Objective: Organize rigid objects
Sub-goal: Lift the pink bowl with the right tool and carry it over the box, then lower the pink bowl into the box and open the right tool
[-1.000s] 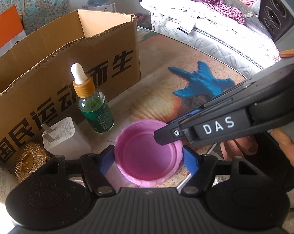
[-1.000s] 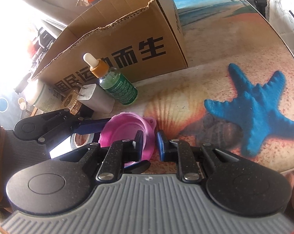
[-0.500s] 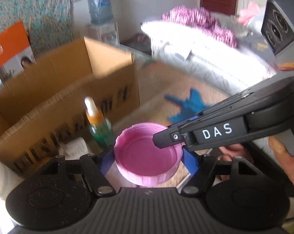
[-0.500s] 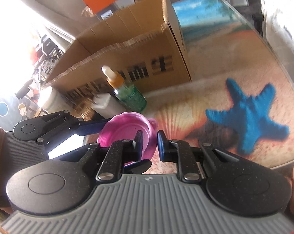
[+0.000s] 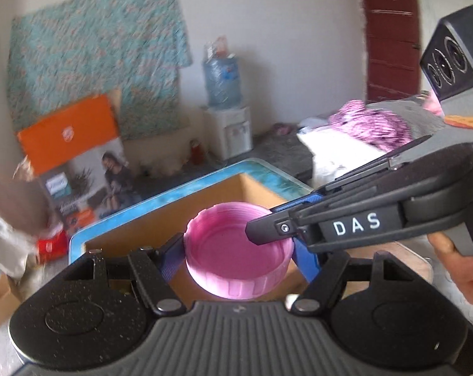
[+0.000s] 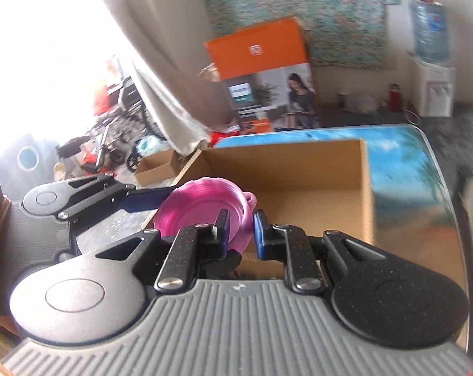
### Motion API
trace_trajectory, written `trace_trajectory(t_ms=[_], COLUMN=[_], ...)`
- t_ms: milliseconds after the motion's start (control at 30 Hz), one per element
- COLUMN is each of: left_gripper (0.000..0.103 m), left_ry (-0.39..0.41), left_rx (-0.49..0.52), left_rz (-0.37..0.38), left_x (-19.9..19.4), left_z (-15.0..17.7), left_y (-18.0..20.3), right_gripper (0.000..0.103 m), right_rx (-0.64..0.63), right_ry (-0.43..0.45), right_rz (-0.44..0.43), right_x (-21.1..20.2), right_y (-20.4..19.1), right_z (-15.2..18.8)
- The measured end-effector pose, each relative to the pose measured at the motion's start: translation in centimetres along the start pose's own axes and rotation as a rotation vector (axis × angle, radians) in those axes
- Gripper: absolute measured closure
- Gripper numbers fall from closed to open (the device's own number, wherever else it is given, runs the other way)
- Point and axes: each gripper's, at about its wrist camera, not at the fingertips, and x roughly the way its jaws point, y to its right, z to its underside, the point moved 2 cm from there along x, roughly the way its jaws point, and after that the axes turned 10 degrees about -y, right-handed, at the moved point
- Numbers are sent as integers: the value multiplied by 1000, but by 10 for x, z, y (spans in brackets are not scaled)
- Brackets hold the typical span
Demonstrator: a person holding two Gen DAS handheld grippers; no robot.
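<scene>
Jaws: our left gripper (image 5: 238,250) clamps the pink lid's (image 5: 236,250) sides; our right gripper (image 6: 239,230) pinches its rim.
Lid: above the cardboard box (image 6: 299,169).
Risk: 2 uneven grips could twist it loose.

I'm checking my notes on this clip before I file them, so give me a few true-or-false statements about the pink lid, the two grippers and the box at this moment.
1. The left gripper holds the pink lid across its outer wall. True.
2. The right gripper hangs open, clear of the lid. False: its fingers pinch the lid's rim, one inside and one outside.
3. The lid's hollow side faces up. True.
4. The cardboard box is taped shut. False: its top is open and the bare inner walls show.
5. The lid rests on the table. False: both grippers hold it in the air, by the near edge of the box.
</scene>
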Motion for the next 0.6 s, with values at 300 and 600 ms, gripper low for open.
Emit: trace_trajectory(t_ms=[300,600], left_gripper=[29,29], left_ry=[-327,-499], left_rx=[-160,-224], left_rz=[102,156], left_x=[95,137], left_z=[-6,12], left_y=[-77,-95], right_gripper=[88,86], right_rx=[97,129], right_ry=[-356,-576], right_rz=[-88,-81], right_x=[124,199], right_y=[30,38], right_z=[-64,-55])
